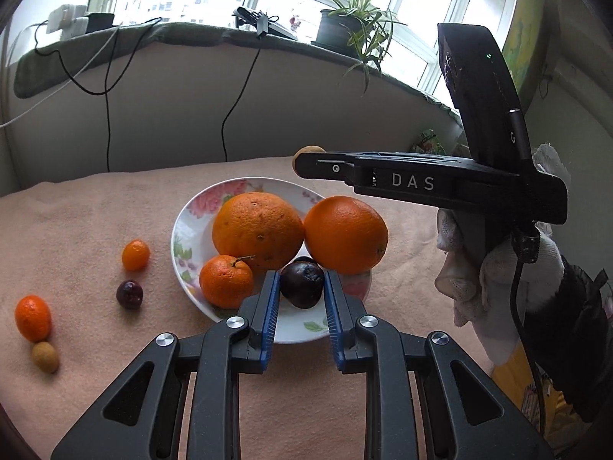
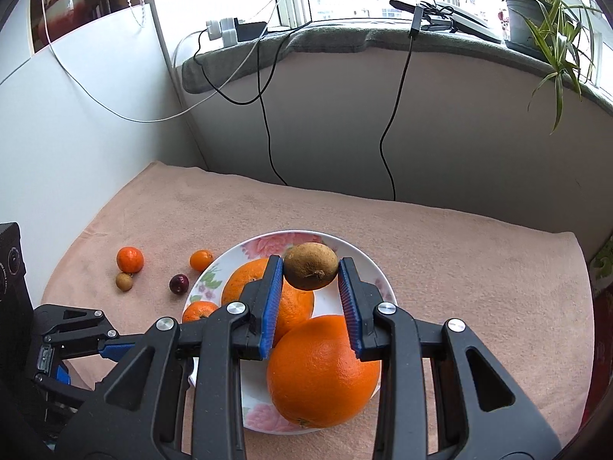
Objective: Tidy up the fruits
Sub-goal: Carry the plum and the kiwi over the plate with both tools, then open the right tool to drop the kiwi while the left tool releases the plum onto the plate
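left gripper (image 1: 300,287): clamped on a dark plum (image 1: 302,284)
right gripper (image 2: 311,274): pinching a brown longan (image 2: 311,271), long axis crosswise, stem toward camera
plate (image 2: 245,253): floral, under both

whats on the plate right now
On the floral plate: two big oranges and a small tangerine. A dark plum sits in the left hand-held gripper over it. The plate surface under the fruit is hidden.

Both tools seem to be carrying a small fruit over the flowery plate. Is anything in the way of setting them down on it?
Partly. The plate already holds two big oranges and a mandarin. The right tool holds a brown fruit above them, the left tool a dark plum over the near rim. Only small bare patches remain.
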Motion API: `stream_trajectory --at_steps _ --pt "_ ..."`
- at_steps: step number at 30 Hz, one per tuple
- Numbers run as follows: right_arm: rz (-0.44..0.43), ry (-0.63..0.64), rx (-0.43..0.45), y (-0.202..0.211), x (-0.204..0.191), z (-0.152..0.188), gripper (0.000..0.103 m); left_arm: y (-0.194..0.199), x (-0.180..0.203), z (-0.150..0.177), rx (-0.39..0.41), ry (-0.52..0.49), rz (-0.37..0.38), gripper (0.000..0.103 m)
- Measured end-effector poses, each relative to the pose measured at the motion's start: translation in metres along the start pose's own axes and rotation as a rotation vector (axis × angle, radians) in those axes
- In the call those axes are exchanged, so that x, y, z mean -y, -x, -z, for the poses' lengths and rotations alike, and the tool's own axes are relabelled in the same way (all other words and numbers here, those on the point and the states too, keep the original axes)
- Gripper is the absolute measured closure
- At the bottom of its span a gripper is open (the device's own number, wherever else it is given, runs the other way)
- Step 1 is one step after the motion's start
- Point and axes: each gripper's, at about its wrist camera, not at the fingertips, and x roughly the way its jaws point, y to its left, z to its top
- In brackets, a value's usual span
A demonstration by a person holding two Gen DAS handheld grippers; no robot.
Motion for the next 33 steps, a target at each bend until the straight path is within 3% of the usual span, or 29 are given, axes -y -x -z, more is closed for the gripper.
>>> stream_trajectory --at_steps 27,29,31,33 --pt "-0.002 -0.005 -0.038 -0.012 0.005 -0.002 0.072 -0.012 0.009 -0.003 -0.020 -0.013 -0.020 0.081" --pt "0.002 -0.003 -0.035 -0.012 0.004 -0.002 0.063 -0.012 0.010 -0.004 -0.018 -0.014 -0.024 0.080" --pt "0.007 -0.001 -0.022 -0.009 0.003 -0.001 0.043 -0.012 0.011 -0.004 -0.017 -0.015 -0.028 0.080" --pt "0.006 0.000 -0.019 -0.008 0.003 -0.002 0.042 -0.012 0.011 -0.003 -0.018 -0.013 -0.029 0.079"
